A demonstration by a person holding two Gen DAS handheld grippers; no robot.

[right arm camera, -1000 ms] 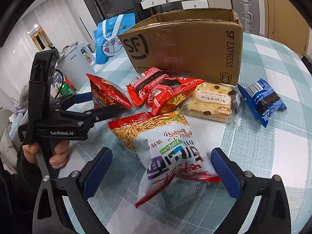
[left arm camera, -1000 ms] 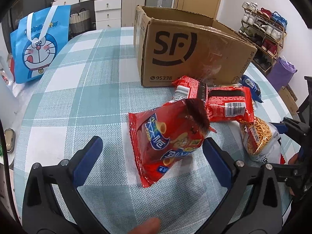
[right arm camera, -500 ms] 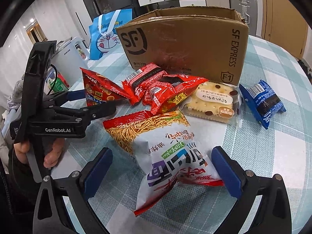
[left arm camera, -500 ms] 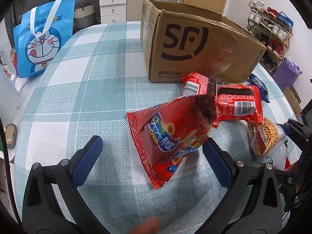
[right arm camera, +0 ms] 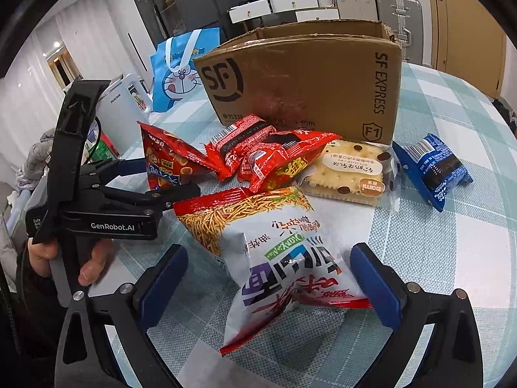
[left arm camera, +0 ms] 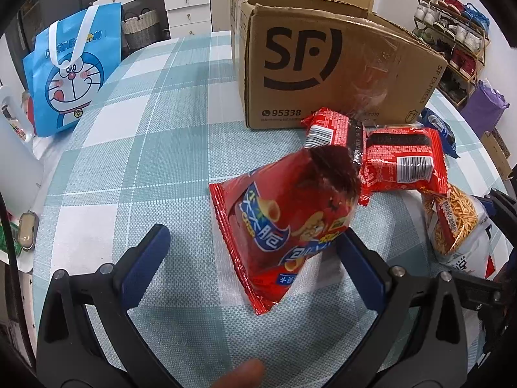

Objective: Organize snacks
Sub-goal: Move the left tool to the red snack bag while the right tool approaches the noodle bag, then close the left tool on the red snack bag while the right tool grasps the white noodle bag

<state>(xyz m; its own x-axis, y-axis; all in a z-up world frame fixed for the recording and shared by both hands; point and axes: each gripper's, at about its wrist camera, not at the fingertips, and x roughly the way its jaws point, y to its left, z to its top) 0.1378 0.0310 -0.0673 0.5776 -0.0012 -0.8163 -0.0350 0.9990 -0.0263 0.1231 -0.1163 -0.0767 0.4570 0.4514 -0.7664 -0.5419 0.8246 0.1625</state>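
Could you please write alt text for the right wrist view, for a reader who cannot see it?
The open right gripper straddles a white noodle-snack bag on a checked tablecloth. Beyond lie red packets, a biscuit pack, a blue packet and a cardboard box; the left gripper flanks a red chip bag.

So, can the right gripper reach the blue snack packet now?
Probably yes: the blue snack packet lies alone on the tablecloth, nothing on it. The open right gripper straddles the white noodle bag, so it must clear that.
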